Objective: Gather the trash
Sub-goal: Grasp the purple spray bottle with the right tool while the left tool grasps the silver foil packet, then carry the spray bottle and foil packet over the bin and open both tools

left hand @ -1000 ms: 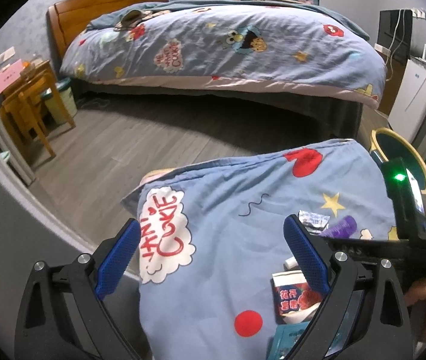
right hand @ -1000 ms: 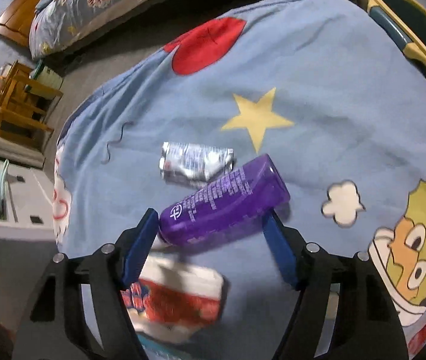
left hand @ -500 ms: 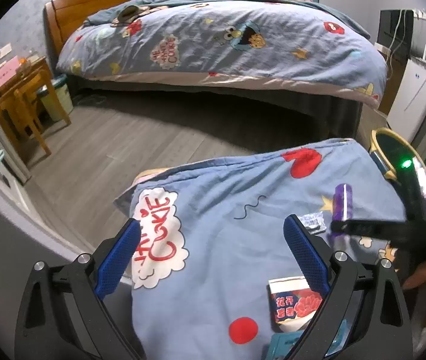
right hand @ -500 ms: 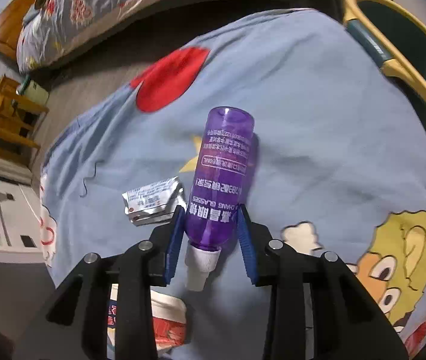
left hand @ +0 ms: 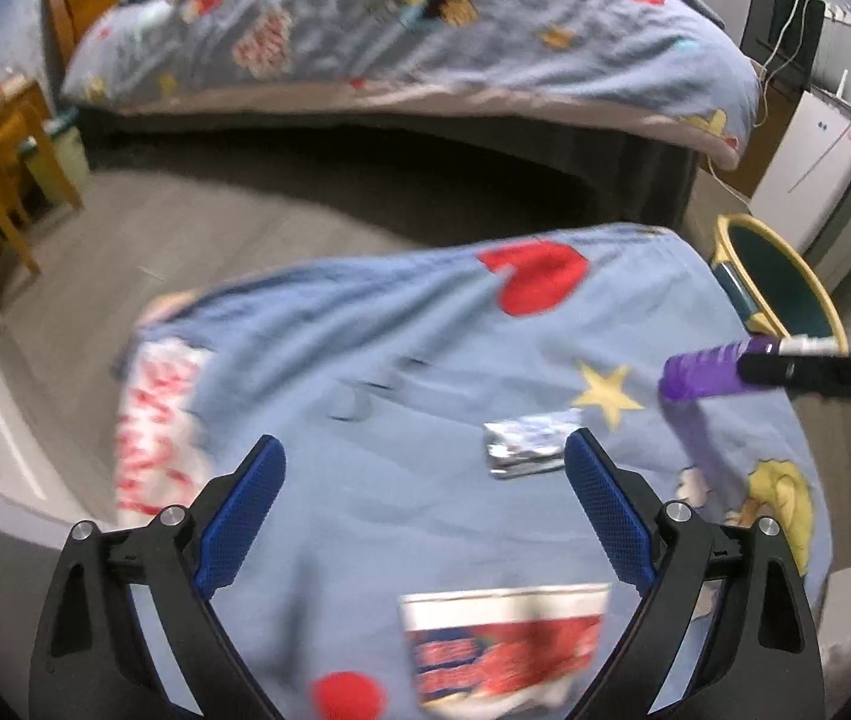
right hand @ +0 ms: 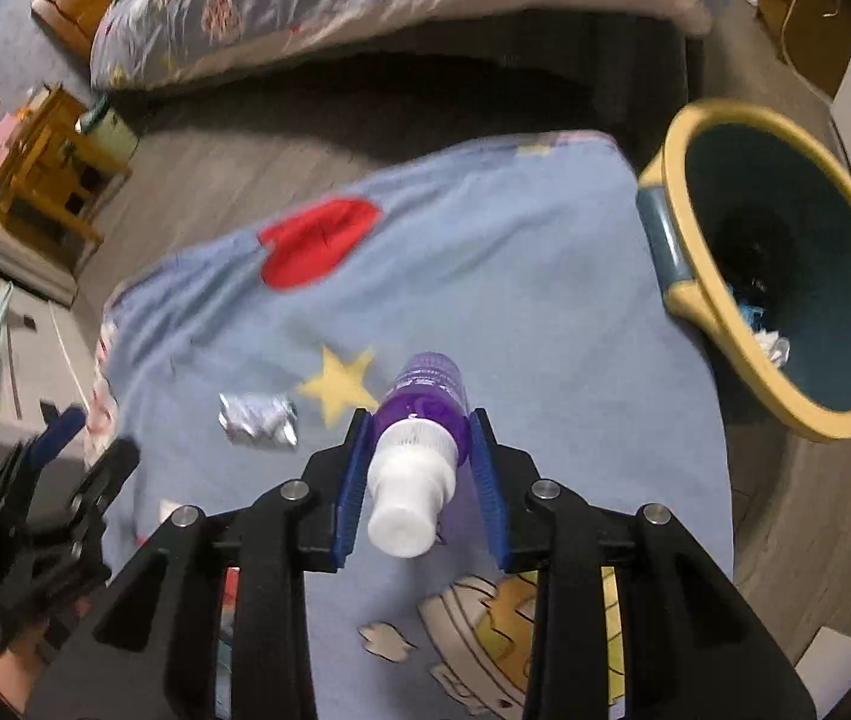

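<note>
A yellow-rimmed bin was seen just beside the cloth-covered desk, with a bed across the floor. The purple bottle was clamped in the right tongs, whose jaws had just been closing on it, above the cloth. A foil wrapper lay just ahead of the left tongs, held apart and empty, with a red-and-white packet, its writing blurred, between them.

Blue cartoon blanket, silver wrapper, red-white packet lying on it
</note>
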Available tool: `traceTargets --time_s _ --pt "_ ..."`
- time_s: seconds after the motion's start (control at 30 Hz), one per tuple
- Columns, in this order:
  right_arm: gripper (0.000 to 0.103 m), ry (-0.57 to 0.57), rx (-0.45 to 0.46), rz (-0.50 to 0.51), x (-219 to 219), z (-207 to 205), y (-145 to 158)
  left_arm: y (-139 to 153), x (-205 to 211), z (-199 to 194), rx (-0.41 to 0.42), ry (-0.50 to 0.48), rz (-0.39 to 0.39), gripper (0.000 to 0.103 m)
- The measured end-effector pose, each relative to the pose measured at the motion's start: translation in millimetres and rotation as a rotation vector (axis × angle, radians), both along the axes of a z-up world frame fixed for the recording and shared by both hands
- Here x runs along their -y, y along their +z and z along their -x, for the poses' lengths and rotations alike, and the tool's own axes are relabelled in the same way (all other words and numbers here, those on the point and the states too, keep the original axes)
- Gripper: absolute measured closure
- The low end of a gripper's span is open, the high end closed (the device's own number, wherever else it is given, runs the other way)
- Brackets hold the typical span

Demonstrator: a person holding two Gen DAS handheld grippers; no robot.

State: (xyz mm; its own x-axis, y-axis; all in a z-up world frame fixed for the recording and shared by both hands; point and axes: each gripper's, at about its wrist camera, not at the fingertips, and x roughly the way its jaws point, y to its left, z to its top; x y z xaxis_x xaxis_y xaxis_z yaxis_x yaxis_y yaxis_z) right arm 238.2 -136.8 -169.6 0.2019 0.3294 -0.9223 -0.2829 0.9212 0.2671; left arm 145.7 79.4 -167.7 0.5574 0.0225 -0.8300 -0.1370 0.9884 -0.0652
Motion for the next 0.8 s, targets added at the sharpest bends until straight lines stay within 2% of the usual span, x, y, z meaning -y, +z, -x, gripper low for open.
traceTargets --time_s 0.07,0.17,0.27,0.37,0.5,0.57,0.6,0.63,0.8 --pt "0.071 0.007 0.004 -0.017 6.0 3.5 -2.9 -10.5 14.3 -7.9 -0.024 -0.035 -0.012 0.010" --pt "0.071 0.012 -0.026 -0.035 20.3 4.0 -10.7 -26.5 28.8 -19.3 -0.065 -0.076 -0.022 0.020" --pt "0.063 -0.004 -0.081 -0.035 34.5 0.7 -23.9 -38.2 36.0 -27.0 -0.071 -0.079 0.003 0.021" --pt "0.061 0.001 -0.060 -0.029 41.1 -4.6 -24.8 -47.4 46.7 -32.0 -0.073 -0.101 -0.003 0.022" --pt "0.056 0.071 -0.043 0.007 28.9 -6.5 -30.9 -54.9 54.4 -40.6 -0.076 -0.101 -0.011 0.022" --pt "0.054 0.106 -0.041 0.005 22.0 -6.5 -33.3 -57.3 54.5 -43.4 -0.083 -0.100 -0.027 0.032" --pt "0.054 0.129 -0.040 0.003 17.2 -5.9 -33.8 -59.8 54.2 -45.1 -0.101 -0.102 -0.028 0.041" --pt "0.054 0.146 -0.039 0.004 14.1 -4.9 -34.1 -61.7 53.6 -46.2 -0.112 -0.103 -0.026 0.045" --pt "0.054 0.224 -0.034 0.048 2.0 2.0 -41.8 -59.6 51.3 -43.3 -0.102 -0.110 -0.017 0.050"
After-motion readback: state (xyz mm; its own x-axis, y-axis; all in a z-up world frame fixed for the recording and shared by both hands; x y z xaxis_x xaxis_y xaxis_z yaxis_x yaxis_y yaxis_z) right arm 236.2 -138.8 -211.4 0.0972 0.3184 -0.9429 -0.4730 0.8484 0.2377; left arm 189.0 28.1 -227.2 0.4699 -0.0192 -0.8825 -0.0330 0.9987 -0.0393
